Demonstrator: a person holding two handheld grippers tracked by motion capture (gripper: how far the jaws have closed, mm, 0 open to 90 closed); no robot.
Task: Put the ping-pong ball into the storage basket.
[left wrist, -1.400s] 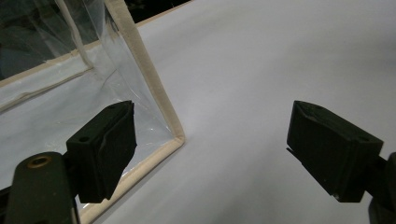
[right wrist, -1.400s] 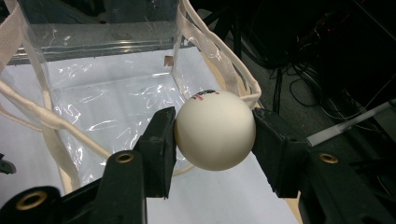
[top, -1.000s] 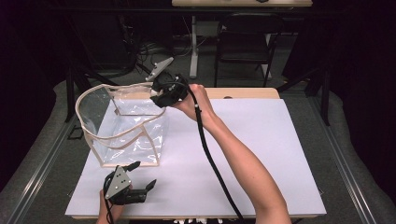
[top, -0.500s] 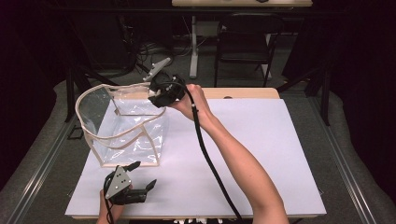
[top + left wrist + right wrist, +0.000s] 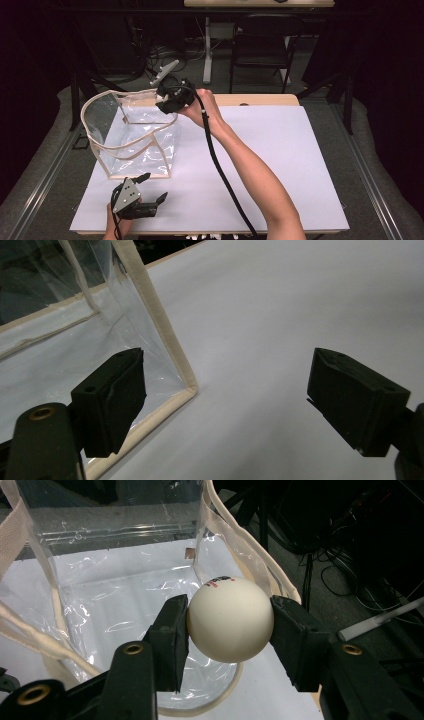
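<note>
A clear plastic bag (image 5: 132, 137) with cream cloth trim stands upright and open on the white table sheet (image 5: 280, 150). My right gripper (image 5: 229, 622) is shut on a white ball (image 5: 230, 618) with a small red and black mark, held over the bag's (image 5: 125, 580) open mouth near its far right rim. In the high view the right gripper (image 5: 167, 100) hovers at that rim. My left gripper (image 5: 150, 192) rests low near the table's front edge, jaws open and nothing between them. Its own view shows the left gripper (image 5: 225, 390) beside the bag's bottom corner (image 5: 187, 387).
A black cable (image 5: 220, 165) trails from the right gripper along the forearm to the front edge. A folding chair (image 5: 262, 45) and a table leg (image 5: 206, 50) stand on the dark floor beyond the table. Cables (image 5: 340, 575) lie on the floor past the bag.
The right gripper with the ball has shifted slightly left over the bag's rim. The left gripper has stayed where it was.
</note>
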